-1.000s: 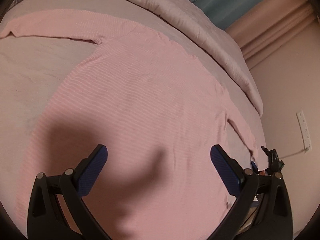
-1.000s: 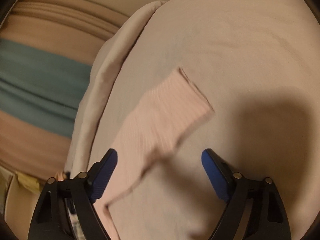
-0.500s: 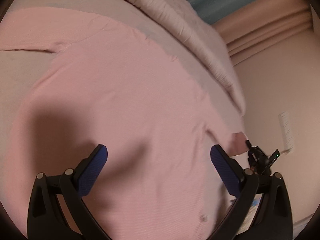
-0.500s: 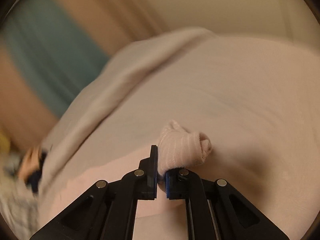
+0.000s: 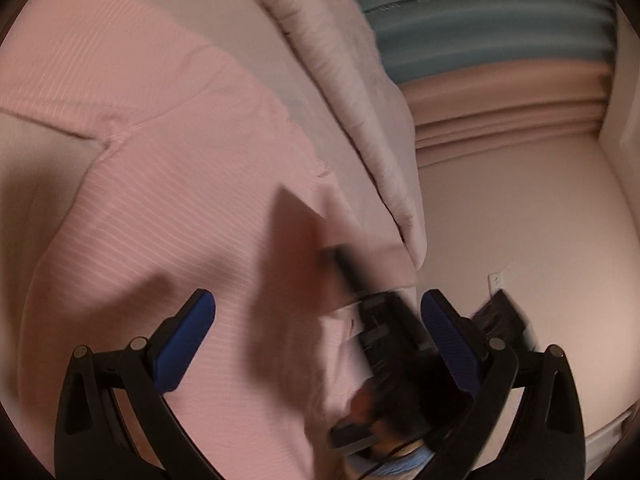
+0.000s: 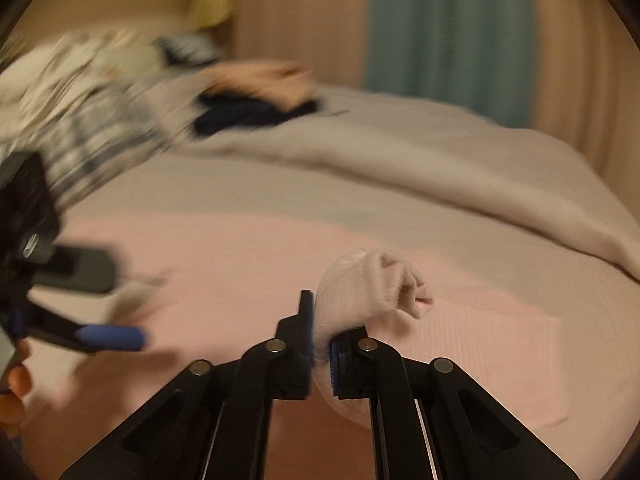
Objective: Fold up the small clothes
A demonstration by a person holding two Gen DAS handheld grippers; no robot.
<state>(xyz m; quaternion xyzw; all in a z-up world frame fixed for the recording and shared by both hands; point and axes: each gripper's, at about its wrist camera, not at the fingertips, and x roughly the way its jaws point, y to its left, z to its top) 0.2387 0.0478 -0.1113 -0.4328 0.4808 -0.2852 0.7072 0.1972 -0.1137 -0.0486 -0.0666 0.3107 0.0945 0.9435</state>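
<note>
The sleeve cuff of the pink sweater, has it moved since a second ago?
Yes. The sleeve cuff lay flat on the bedsheet beside the sweater; now the right tool holds it bunched, carried over the sweater body.

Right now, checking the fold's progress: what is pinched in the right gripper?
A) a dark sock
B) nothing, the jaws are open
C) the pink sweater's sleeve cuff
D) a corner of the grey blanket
C: the right gripper is shut on the bunched pink sleeve cuff, above the sweater body.
</note>
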